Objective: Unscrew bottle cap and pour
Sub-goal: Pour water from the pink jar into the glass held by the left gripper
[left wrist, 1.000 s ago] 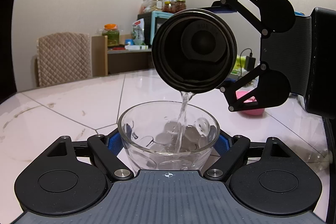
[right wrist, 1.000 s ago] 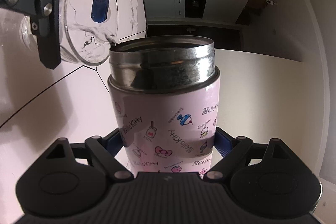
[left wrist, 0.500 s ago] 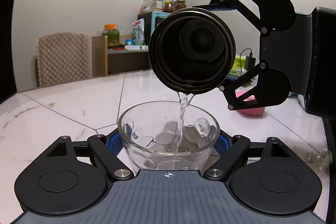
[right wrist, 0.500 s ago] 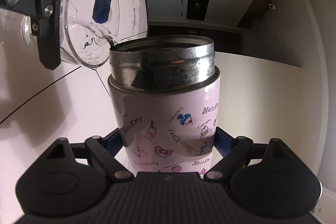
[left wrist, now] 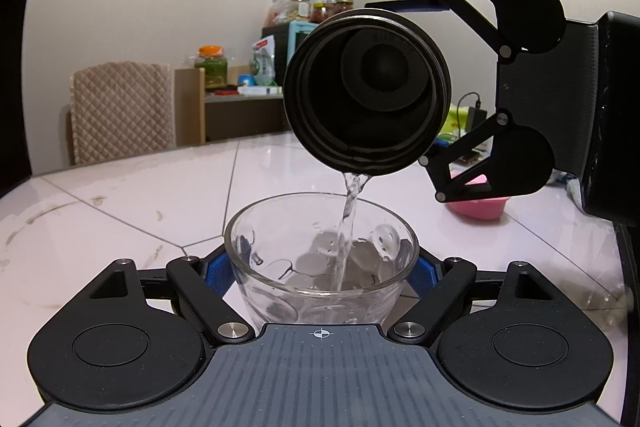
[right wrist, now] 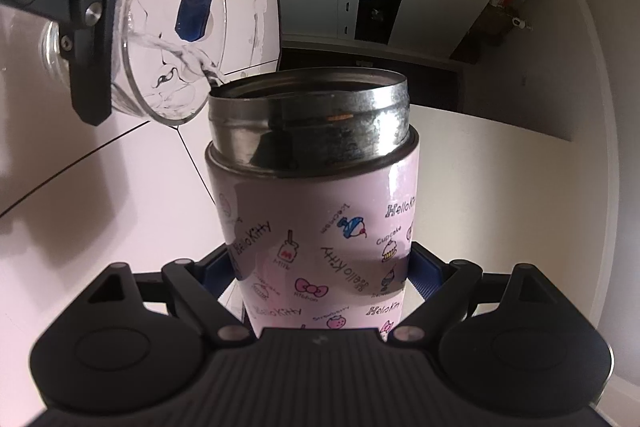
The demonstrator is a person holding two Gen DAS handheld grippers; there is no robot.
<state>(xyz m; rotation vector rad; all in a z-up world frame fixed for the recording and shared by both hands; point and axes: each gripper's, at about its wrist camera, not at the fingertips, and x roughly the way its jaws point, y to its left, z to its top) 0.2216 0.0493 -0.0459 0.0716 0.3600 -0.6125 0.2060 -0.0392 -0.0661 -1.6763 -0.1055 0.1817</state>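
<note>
My right gripper (right wrist: 322, 269) is shut on a pink Hello Kitty bottle (right wrist: 320, 227) with a steel rim and no cap on it. The bottle is tipped on its side, and its dark open mouth (left wrist: 366, 93) faces the left wrist view. A thin stream of water (left wrist: 347, 223) runs from its lower rim into a clear glass bowl (left wrist: 320, 267). My left gripper (left wrist: 322, 269) is shut on the bowl and holds it just below the bottle. The bowl (right wrist: 160, 39) also shows at upper left in the right wrist view. Water has pooled in its bottom.
A white marble-look table (left wrist: 140, 199) lies under both grippers. A pink dish-like object (left wrist: 480, 205) sits on it behind the right gripper. A padded chair (left wrist: 120, 107) and shelves with jars (left wrist: 240, 67) stand beyond the far edge.
The bottle has tipped slightly further and sits a little higher and to the left. Water keeps flowing and the pool in the bowl has grown a little. The bowl has stayed put.
</note>
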